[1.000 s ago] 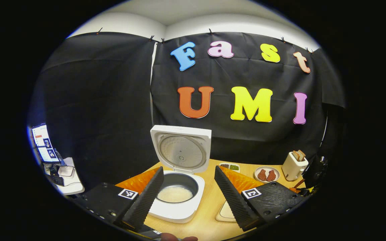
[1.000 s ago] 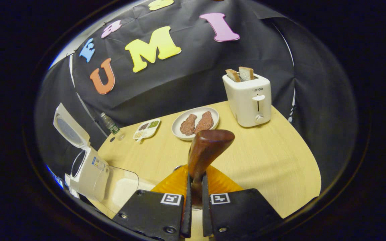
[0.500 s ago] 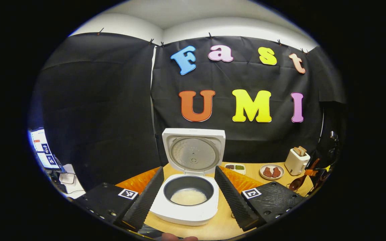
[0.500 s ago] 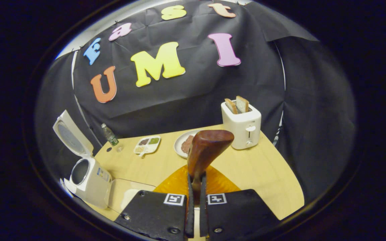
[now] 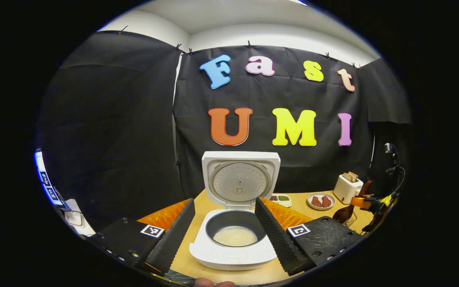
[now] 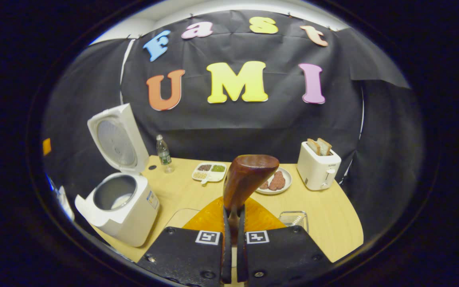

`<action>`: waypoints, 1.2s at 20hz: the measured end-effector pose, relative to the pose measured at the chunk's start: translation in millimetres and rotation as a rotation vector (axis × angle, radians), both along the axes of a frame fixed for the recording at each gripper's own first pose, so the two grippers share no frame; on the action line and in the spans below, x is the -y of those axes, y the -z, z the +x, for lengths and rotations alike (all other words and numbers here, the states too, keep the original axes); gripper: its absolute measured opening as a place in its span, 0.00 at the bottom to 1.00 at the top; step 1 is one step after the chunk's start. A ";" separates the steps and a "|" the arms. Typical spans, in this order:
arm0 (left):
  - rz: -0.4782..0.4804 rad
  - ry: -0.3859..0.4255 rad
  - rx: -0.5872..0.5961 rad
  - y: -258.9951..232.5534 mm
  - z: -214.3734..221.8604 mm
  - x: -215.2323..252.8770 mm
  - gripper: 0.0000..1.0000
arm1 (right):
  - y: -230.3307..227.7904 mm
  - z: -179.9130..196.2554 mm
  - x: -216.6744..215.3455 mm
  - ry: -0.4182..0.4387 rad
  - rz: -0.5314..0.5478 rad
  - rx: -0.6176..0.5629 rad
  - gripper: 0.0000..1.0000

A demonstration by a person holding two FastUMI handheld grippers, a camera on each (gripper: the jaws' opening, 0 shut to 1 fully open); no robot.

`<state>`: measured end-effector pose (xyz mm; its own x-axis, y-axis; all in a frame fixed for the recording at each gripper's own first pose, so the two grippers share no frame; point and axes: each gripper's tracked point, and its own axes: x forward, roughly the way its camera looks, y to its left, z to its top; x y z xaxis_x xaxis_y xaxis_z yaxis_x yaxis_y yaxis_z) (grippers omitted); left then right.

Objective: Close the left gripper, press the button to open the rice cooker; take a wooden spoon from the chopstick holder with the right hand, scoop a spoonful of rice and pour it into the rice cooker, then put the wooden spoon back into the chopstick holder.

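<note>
Right gripper [image 6: 232, 255] is clamped on the wooden spoon [image 6: 247, 177] handle, bowl sticking up and looking empty from here, so my guess is the rice already went in and the step left is parking it back in the chopstick holder [image 6: 294, 219], that wire basket just beside the gripper on the table [image 6: 333, 223]. I'd tip the spoon handle-down, line it up over the opening, lower it and only let go once it's seated. Left gripper [image 5: 224, 235] has its fingers spread wide, framing the rice cooker [image 5: 235, 243], lid up, rice in the pot. Farther back sit a plate of meat [image 6: 275, 183], a toaster [image 6: 318, 169] and a water bottle [image 6: 163, 153].
</note>
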<state>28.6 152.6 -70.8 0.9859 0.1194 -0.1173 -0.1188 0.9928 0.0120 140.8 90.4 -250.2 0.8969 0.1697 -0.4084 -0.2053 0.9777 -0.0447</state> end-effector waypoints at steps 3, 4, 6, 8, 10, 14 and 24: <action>0.001 0.049 -0.004 5.9 2.4 -1.2 0.95 | 47.5 7.9 -10.9 0.038 -0.081 -0.034 0.10; -0.002 0.064 -0.005 5.9 1.8 -1.2 0.95 | 60.8 11.5 -13.6 0.058 -0.094 -0.052 0.10; -0.019 0.078 -0.012 11.1 -0.7 -4.2 0.95 | 74.0 18.4 -22.0 0.081 -0.148 -0.031 0.10; -0.037 0.070 -0.029 18.0 -3.5 -12.7 0.95 | 76.5 23.6 -25.7 0.090 -0.231 0.022 0.11; -0.057 0.045 -0.057 28.1 -9.0 -25.5 0.95 | 90.2 26.7 -31.4 0.088 -0.285 0.041 0.11; -0.067 0.009 -0.098 38.8 -16.5 -45.4 0.95 | 110.7 25.8 -56.7 0.056 -0.213 0.009 0.10; -0.067 -0.005 -0.103 36.0 -23.3 -48.8 0.95 | 113.6 4.7 -90.6 0.053 0.247 -0.201 0.10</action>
<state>5.3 201.4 -106.7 0.9675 0.1128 -0.2263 -0.1254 0.9912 -0.0422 145.5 181.0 -363.8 0.8127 0.2411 -0.5305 -0.1348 0.9635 0.2314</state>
